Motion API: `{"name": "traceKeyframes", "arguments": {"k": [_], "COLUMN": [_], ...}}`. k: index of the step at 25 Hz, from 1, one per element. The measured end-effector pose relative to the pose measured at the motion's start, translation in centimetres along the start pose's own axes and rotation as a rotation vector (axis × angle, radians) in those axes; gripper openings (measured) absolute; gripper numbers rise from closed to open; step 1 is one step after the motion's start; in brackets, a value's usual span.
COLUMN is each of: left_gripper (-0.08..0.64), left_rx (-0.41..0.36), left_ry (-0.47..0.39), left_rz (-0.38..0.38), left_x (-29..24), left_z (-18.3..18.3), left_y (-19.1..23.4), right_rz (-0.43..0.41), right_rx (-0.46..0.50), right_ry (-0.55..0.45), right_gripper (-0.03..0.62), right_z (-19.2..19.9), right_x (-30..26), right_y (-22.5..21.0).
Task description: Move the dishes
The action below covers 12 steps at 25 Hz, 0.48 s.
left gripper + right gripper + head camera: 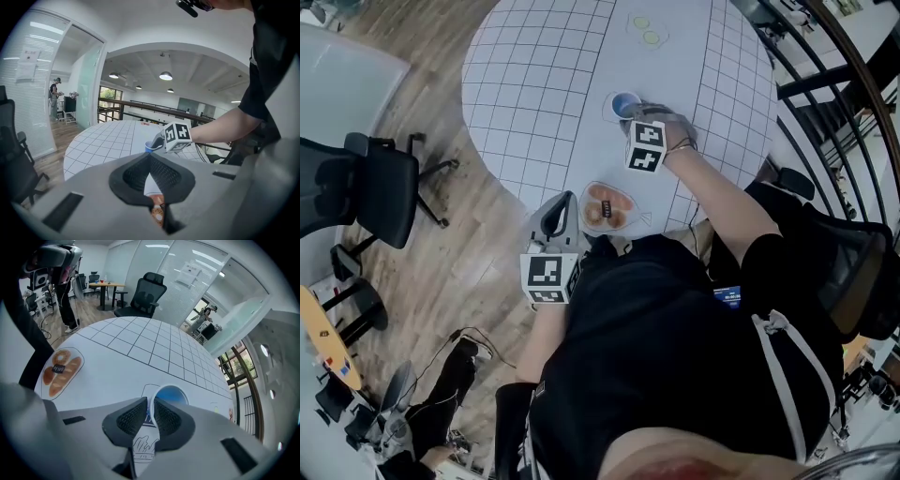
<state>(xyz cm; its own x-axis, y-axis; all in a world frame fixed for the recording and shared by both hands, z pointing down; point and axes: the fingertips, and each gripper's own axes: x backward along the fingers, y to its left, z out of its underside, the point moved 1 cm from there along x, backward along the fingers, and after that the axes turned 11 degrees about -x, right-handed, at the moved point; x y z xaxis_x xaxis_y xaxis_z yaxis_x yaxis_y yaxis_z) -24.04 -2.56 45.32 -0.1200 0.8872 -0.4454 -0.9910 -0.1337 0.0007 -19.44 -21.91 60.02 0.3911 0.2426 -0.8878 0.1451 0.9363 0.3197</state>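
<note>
A white cup with a blue inside [624,104] stands mid-table on the round white gridded table [534,94]. My right gripper [635,112] is shut on its near rim; the right gripper view shows the cup wall [168,394] pinched between the pads [133,417]. A clear plate of bread and a doughnut [607,206] lies at the table's near edge. My left gripper [574,208] is at its left rim, and in the left gripper view the jaws [150,157] are closed over the plate's edge [158,212]. The plate [61,369] also shows in the right gripper view.
A small dish with green pieces [647,30] lies at the table's far side. Black office chairs [384,192] stand on the wood floor to the left. A dark railing [825,84] curves past the table's right. A person [55,89] stands far off.
</note>
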Motion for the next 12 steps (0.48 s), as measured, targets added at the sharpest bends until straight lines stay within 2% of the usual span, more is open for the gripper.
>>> {"name": "traceKeyframes", "arguments": {"k": [3, 5, 7, 12], "left_gripper": [0.005, 0.004, 0.003, 0.003], "left_rx": [-0.011, -0.029, -0.057, -0.15], "left_ry": [-0.014, -0.028, -0.05, -0.107], "left_rz": [0.019, 0.053, 0.096, 0.224], "left_x": [0.2, 0.5, 1.0, 1.6], "left_z": [-0.1, -0.3, -0.9, -1.2], "left_y": [0.1, -0.1, -0.6, -1.6], "right_rz": [-0.008, -0.009, 0.003, 0.057], "right_rx": [-0.037, -0.077, -0.125, -0.347], "right_ry": [-0.016, -0.038, -0.068, -0.208], "right_gripper": [0.065, 0.1, 0.104, 0.104], "right_z": [-0.1, -0.4, -0.9, -2.0], "right_x": [0.9, 2.0, 3.8, 10.4], "right_y": [0.4, 0.9, 1.4, 2.7]}}
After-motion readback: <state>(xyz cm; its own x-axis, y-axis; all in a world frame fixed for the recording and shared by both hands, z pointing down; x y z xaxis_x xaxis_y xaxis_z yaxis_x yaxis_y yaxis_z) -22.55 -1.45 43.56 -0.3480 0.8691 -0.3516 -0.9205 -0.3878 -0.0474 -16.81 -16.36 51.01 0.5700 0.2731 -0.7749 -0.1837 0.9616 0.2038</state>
